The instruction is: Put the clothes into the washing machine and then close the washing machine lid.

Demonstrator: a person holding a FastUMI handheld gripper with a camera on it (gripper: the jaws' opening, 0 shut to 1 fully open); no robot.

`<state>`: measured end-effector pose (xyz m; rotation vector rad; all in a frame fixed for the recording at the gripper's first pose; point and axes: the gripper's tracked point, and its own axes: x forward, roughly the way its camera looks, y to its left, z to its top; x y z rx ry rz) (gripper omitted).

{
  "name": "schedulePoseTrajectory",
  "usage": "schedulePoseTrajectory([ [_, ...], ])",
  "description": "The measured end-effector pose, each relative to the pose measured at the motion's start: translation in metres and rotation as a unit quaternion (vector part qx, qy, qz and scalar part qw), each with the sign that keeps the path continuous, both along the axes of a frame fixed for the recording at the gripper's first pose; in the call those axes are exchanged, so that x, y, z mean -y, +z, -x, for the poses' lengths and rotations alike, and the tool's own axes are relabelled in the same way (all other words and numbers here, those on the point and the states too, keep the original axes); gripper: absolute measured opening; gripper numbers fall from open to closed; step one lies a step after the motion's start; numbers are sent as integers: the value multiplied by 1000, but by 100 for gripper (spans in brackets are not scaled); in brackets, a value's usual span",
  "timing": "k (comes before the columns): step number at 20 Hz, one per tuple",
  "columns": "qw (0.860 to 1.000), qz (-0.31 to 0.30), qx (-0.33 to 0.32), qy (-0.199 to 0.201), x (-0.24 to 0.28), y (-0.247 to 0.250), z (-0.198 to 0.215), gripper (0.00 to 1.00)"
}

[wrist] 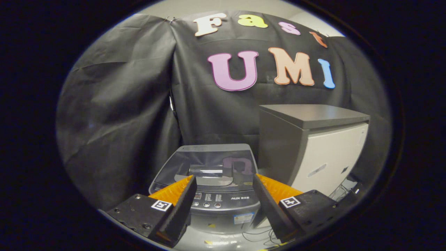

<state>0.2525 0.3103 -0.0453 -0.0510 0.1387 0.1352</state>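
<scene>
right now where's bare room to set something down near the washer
The flat grey top of the cabinet, right of the washing machine, is bare. The washer's closed glass lid is bare too. It is crowded on the floor below, where cables trail. The gripper is open, holding nothing.

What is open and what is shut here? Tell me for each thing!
Washing machine lid: shut, lying flat on top of the washing machine.
Gripper: open, fingers spread apart with nothing between them, the machine just ahead.
Small cabinet beside the machine: front closed.
Thin cables on the floor by the machine: lying loose.
</scene>
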Motion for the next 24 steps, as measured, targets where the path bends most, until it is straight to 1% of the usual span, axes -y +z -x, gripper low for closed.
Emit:
schedulePoseTrajectory([
  [6, 999, -17, 14, -30, 33, 1, 36, 97],
  [14, 997, -19, 48, -63, 85, 29, 81, 96],
  [19, 994, -23, 61, -86, 114, 43, 98, 96],
  [24, 994, -29, 66, -87, 125, 48, 112, 96],
])
